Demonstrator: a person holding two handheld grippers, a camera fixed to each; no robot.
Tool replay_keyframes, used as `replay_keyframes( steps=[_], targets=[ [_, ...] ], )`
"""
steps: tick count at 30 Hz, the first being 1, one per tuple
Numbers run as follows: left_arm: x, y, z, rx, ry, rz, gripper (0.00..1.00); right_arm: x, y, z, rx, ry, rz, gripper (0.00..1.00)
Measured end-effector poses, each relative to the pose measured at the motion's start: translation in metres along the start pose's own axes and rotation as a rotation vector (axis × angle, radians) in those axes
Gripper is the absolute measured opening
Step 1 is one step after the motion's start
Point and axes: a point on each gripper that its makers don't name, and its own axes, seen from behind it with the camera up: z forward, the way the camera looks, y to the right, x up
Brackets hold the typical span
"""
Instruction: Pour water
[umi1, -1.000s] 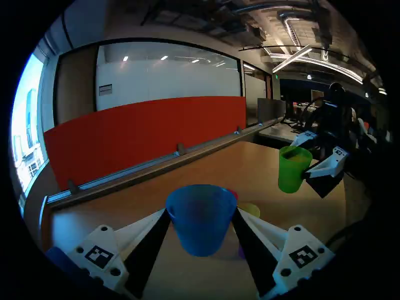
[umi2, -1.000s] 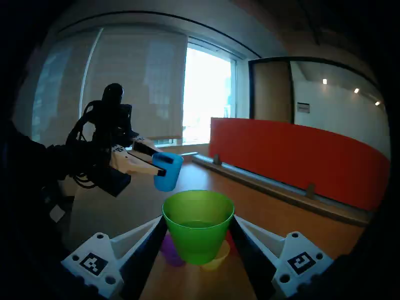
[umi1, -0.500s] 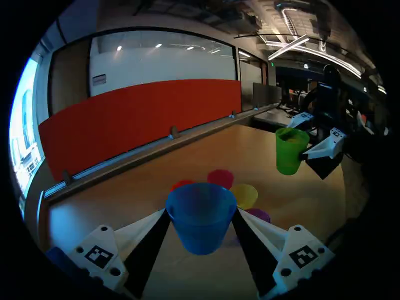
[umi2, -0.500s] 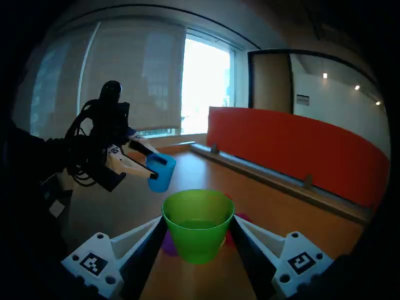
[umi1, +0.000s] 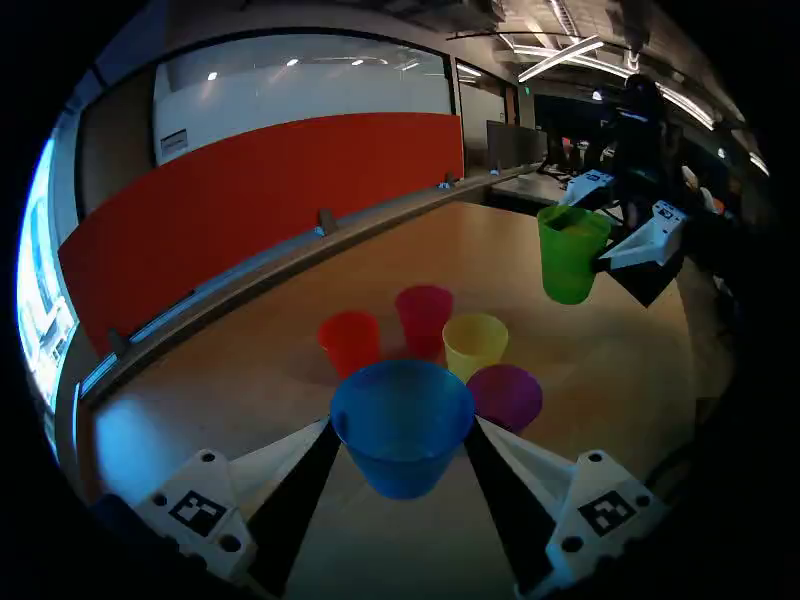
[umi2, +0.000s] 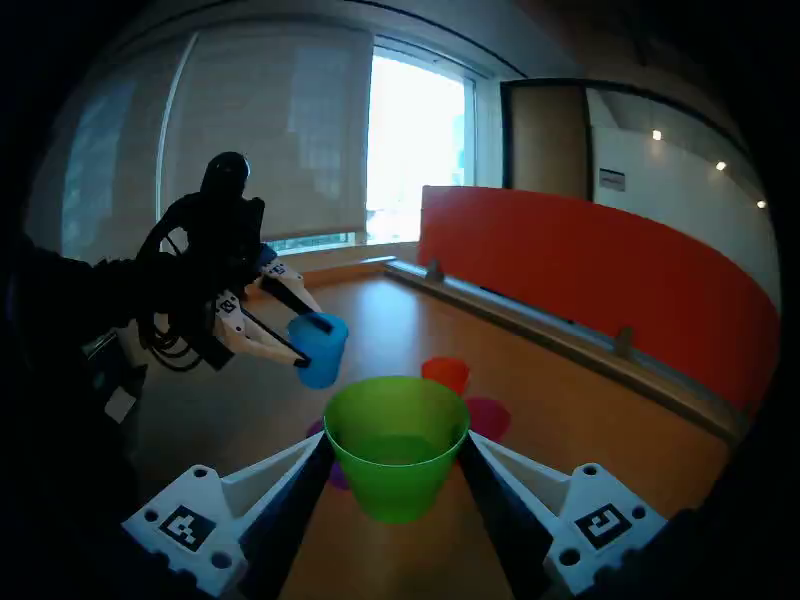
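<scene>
My left gripper (umi1: 403, 440) is shut on a blue cup (umi1: 402, 422), held upright above the wooden table (umi1: 600, 360). In the right gripper view that blue cup (umi2: 319, 350) hangs at the left, tilted slightly, in the left gripper (umi2: 300, 345). My right gripper (umi2: 397, 462) is shut on a green cup (umi2: 397, 455) with some water in its bottom. The left gripper view has the green cup (umi1: 569, 254) at the upper right, held above the table by the right gripper (umi1: 590, 250).
Below the blue cup stand an orange cup (umi1: 350, 341), a red cup (umi1: 424, 318), a yellow cup (umi1: 474, 345) and a purple cup (umi1: 506, 396) in a cluster. An orange partition (umi1: 250, 200) runs along the table's far edge. A bright window (umi2: 415, 150) lies behind.
The left gripper view has tipped downward, bringing the cluster of cups on the table into sight. The blue cup has sunk a little lower. The green cup stays held in place.
</scene>
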Motion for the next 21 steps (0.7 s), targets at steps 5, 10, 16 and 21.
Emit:
replay_keyframes(
  steps=[5,10,16,21],
  targets=[
    [-0.015,0.005,0.008,-0.008,-0.044,0.024,0.86,-0.012,0.0,0.003,0.011,-0.038,0.002,0.88],
    [-0.025,0.008,0.014,-0.019,-0.073,0.031,0.86,-0.021,-0.001,0.007,0.017,-0.059,-0.001,0.88],
    [-0.032,0.007,0.02,-0.027,-0.096,0.023,0.86,-0.028,0.0,0.009,0.019,-0.081,-0.002,0.88],
    [-0.041,0.006,0.027,-0.033,-0.12,0.015,0.86,-0.036,0.001,0.01,0.022,-0.103,-0.007,0.88]
  ],
)
